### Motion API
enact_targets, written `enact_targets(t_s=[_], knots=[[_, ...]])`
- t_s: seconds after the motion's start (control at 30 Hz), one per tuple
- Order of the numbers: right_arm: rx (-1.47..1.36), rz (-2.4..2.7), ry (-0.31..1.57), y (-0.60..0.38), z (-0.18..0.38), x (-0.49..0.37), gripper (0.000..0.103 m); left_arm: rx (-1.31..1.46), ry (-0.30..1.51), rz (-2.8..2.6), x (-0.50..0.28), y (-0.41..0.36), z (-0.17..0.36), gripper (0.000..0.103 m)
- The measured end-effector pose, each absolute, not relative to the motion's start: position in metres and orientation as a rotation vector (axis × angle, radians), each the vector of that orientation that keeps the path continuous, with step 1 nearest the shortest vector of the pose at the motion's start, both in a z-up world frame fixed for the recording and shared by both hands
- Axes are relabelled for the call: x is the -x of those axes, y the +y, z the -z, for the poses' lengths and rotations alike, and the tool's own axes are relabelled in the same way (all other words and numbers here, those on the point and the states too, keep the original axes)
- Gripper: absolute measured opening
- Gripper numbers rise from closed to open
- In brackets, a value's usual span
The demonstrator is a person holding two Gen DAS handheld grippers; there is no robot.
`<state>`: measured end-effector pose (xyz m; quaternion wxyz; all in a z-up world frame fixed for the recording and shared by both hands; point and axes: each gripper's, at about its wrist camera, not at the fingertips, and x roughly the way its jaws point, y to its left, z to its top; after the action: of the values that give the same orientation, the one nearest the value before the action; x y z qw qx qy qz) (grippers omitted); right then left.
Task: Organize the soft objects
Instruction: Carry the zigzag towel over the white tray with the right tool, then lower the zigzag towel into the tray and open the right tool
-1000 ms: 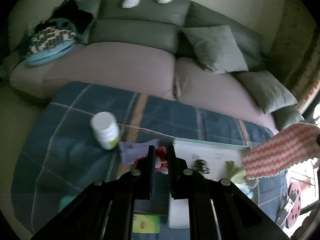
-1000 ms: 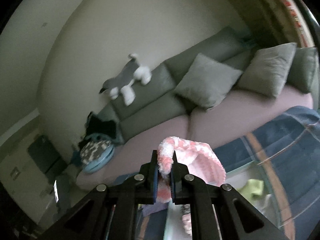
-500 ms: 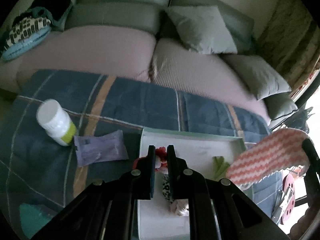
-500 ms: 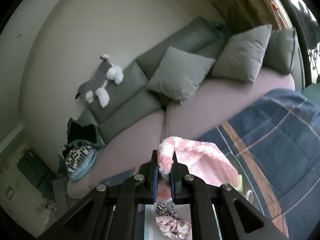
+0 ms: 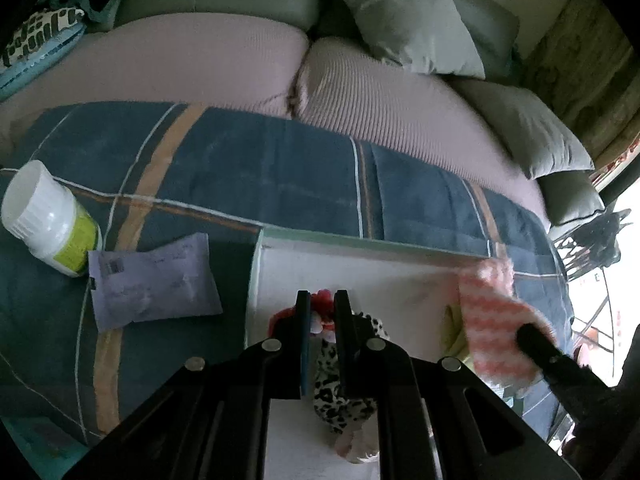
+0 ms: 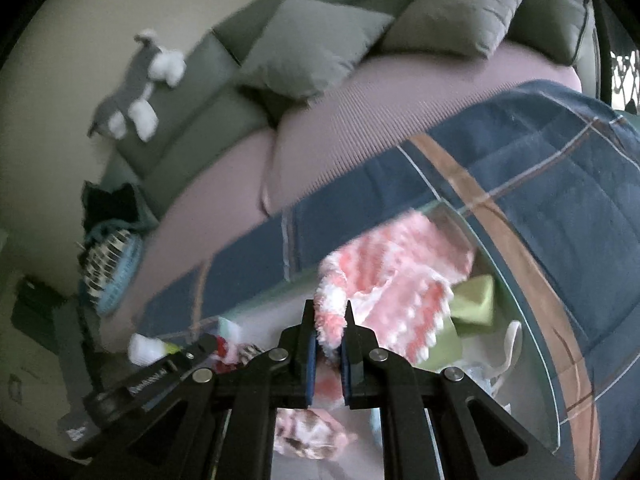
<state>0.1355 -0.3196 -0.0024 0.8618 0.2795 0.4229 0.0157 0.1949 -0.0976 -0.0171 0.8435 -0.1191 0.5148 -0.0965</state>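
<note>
My left gripper (image 5: 322, 298) is shut on a small red soft item (image 5: 322, 312) and holds it over the white tray (image 5: 352, 268). A leopard-print soft item (image 5: 340, 396) lies in the tray under it. My right gripper (image 6: 329, 312) is shut on a pink and white knitted cloth (image 6: 392, 272) and holds it over the tray's right part; it also shows in the left wrist view (image 5: 496, 320). A green cloth (image 6: 476, 300) and a pink scrunchie (image 6: 308, 432) lie in the tray.
The tray sits on a blue plaid blanket (image 5: 240, 176). A white bottle (image 5: 48, 224) and a purple packet (image 5: 152, 280) lie left of the tray. A sofa with grey cushions (image 5: 408, 20) stands behind. A plush dog (image 6: 136, 92) lies on the sofa back.
Both grippers have come down and forward over the tray. The pink cloth has dropped from above the blanket's right side to the tray's right part. The red item stays gripped.
</note>
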Motion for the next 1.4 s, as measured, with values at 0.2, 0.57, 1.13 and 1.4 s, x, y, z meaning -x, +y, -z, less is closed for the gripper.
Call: enact_targets(t_s=[0.2,0.57,1.13,1.4], knots=[[-0.537,-0.03,0.991,-0.306,0.027,-0.145,0.011,0.272,1.106,0.216,-0.196,-0.096,0.026,0.013],[-0.444,-0.035,1.065,-0.286,0.033,-0.148,0.013,0.314,1.13,0.203,-0.197,-0.088,0.03,0.038],[-0.288,-0.075,1.045,-0.254,0.002,-0.14,0.05,0.26,1.12,0.078,-0.187,-0.059,0.002,0.062],[-0.206,-0.071,1.022,-0.239,-0.012,-0.135,0.063,0.193,1.122,-0.003,-0.183,-0.047,-0.002,0.072]])
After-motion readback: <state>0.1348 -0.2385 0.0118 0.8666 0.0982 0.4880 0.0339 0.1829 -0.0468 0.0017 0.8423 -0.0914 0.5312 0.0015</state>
